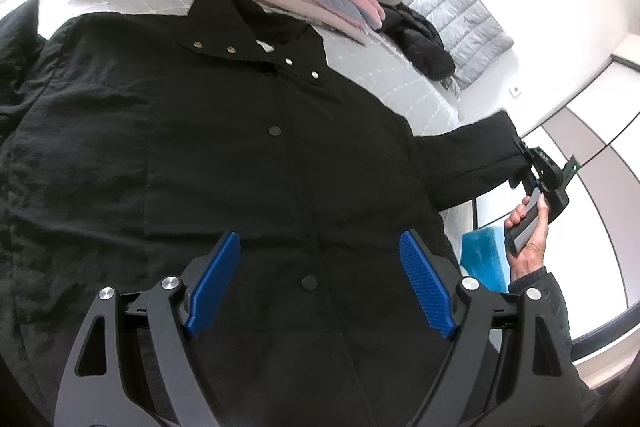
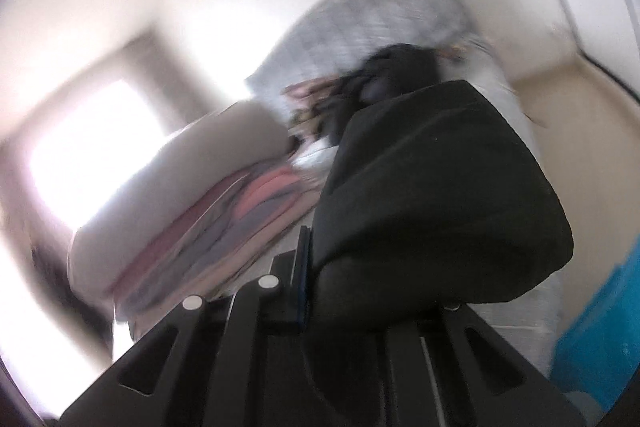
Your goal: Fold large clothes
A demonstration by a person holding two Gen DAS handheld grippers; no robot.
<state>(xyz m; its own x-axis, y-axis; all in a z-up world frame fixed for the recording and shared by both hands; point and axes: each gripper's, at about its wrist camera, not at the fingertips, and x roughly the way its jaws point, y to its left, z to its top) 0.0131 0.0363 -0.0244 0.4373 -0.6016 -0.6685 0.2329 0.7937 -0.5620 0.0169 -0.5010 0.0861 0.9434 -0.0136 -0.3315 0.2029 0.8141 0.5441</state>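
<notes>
While spread buttoned-up on the bed (image 1: 420, 95) beneath the wide-open, empty left claw (image 1: 320, 283), black coat (image 1: 200, 147) looks soft, bulky, floppy; right claw (image 1: 534, 173) clamped on sleeve cuff (image 2: 440, 187); best gripped at cuffs.

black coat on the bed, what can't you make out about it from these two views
- Black coat, left wrist view: hem cut off by the bottom edge, behind the left gripper.
- Its other sleeve: runs off the left edge.
- Right wrist view: motion blur; the sleeve covers the right gripper, hiding one finger.
</notes>
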